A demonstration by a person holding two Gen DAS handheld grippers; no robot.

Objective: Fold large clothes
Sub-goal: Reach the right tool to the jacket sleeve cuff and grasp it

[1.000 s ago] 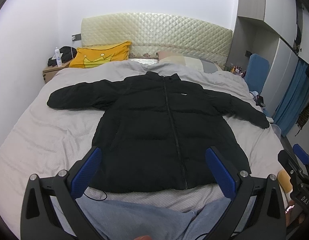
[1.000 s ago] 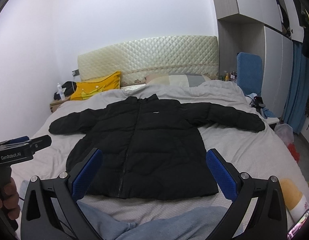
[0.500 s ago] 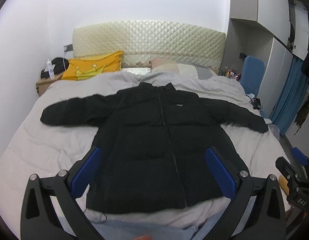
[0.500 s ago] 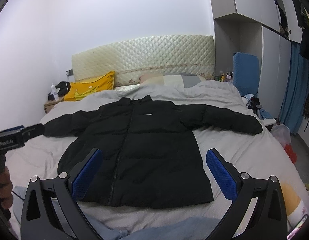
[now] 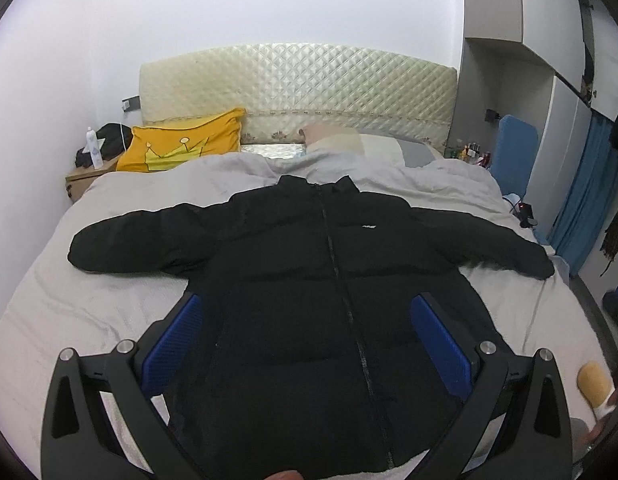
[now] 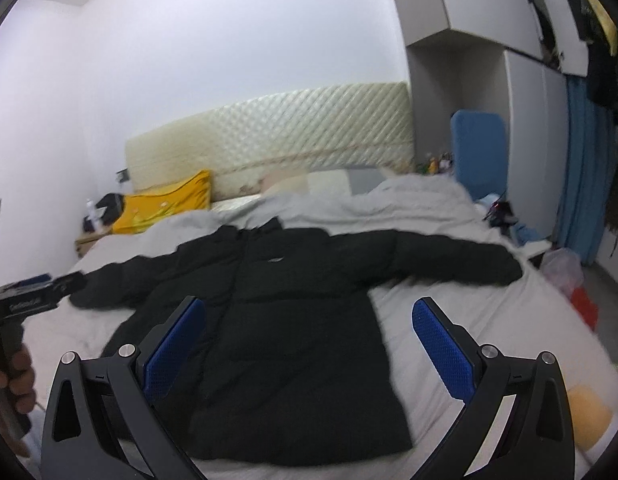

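Wide bed [image 5: 49,320] under a grey cover, quilted headboard [image 5: 297,92] behind. Spread flat across it, front up and zipped, collar toward the headboard: black puffer jacket [image 5: 309,300], both sleeves stretched out sideways, right sleeve [image 6: 449,258] reaching close to the bed's edge. Yellow pillow [image 5: 185,146] near the head, well apart from the jacket. Left tool [image 5: 307,340] spread wide above the jacket's lower body, holding nothing. Right tool [image 6: 309,344] likewise spread and empty, aimed over the jacket's right half.

Likely trouble: thick, slippery padding, so a shallow pinch could slide off or catch only the top layer, dragging the front apart from the back. A fold made too fast may spring back. Right view blurred, so aim at the sleeve may be uncertain.
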